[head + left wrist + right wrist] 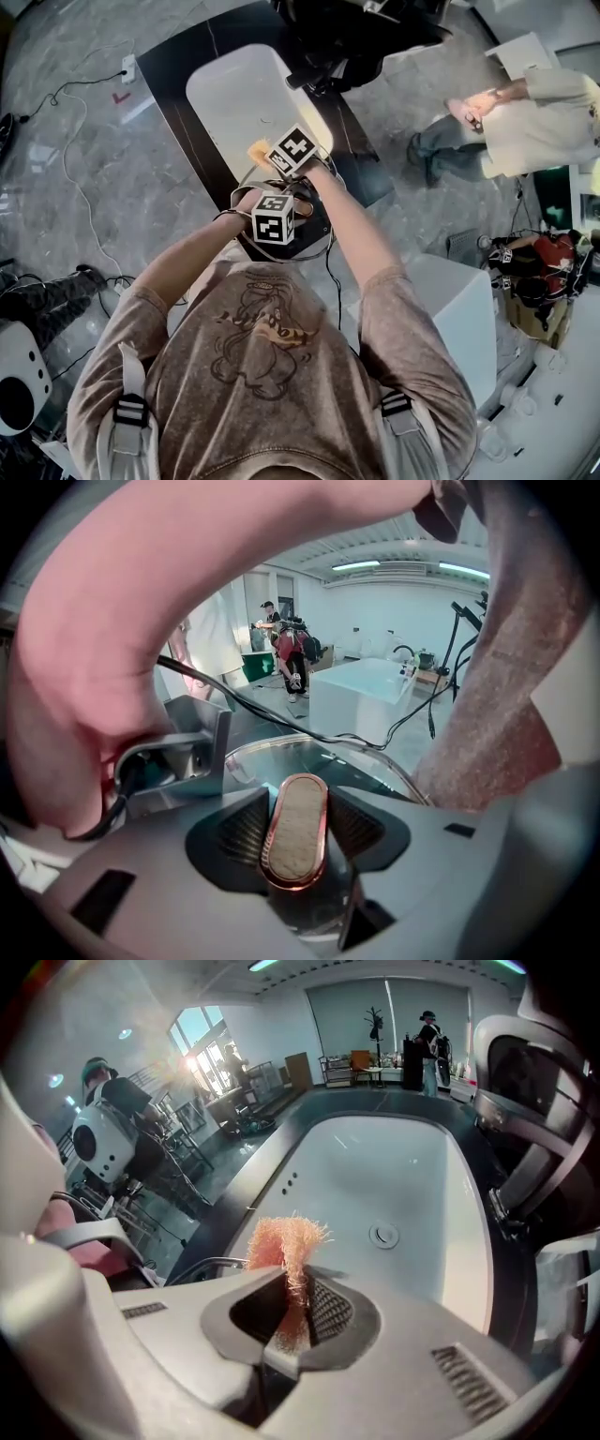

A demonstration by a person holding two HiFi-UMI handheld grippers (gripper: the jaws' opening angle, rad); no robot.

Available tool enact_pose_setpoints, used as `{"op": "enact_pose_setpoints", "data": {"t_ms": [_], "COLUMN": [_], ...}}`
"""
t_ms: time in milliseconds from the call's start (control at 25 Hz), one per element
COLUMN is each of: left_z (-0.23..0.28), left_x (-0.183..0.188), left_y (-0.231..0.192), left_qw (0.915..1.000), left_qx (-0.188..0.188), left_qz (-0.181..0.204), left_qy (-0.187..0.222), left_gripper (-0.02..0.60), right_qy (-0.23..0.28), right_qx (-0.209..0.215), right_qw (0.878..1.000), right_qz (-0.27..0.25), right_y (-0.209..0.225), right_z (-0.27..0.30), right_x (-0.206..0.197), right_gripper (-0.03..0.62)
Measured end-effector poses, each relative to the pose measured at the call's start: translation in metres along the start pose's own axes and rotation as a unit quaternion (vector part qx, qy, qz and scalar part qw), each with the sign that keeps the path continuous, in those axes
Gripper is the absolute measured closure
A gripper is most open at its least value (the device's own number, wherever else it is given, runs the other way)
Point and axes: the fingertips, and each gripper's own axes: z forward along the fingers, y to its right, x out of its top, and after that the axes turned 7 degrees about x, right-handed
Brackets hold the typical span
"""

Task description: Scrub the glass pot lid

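My left gripper is shut on the oval, copper-rimmed knob of the glass pot lid, one ribbed pad on each side. The clear dome and metal rim of the lid spread out beyond the jaws. My right gripper is shut on a fluffy orange-pink scrub cloth, whose tuft sticks up past the jaws above the white sink. In the head view both marker cubes sit close together at the sink's near end, the right one just beyond the left one, with the cloth beside it.
The white sink basin has a drain and sits in a dark counter. A person stands to the right. A white cabinet is at my right, and cables trail over the floor.
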Motion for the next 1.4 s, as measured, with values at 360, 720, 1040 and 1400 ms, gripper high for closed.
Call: {"op": "enact_pose_setpoints", "data": {"t_ms": [360,720,1040,1400], "left_z": [0.0,-0.016,-0.063,-0.121], "left_x": [-0.001,0.015,0.039,0.053], "left_y": [-0.001,-0.006,-0.037,-0.07], "left_qw": [0.9996,0.9939,0.9625,0.9194], "left_qx": [0.017,0.054,0.113,0.159], "left_qz": [-0.019,-0.076,-0.202,-0.317], "left_qy": [0.016,0.059,0.141,0.17], "left_gripper": [0.377,0.37,0.542,0.565], "right_qy": [0.022,0.111,0.249,0.361], "right_qx": [-0.004,-0.055,-0.124,-0.224], "right_qw": [1.0,0.989,0.944,0.892], "right_qz": [0.012,0.085,0.179,0.155], "right_y": [0.004,0.026,0.036,-0.038], "right_z": [-0.002,-0.044,-0.118,-0.204], "right_x": [0.002,-0.017,-0.068,-0.106], "right_gripper": [0.551,0.55,0.551,0.551]}}
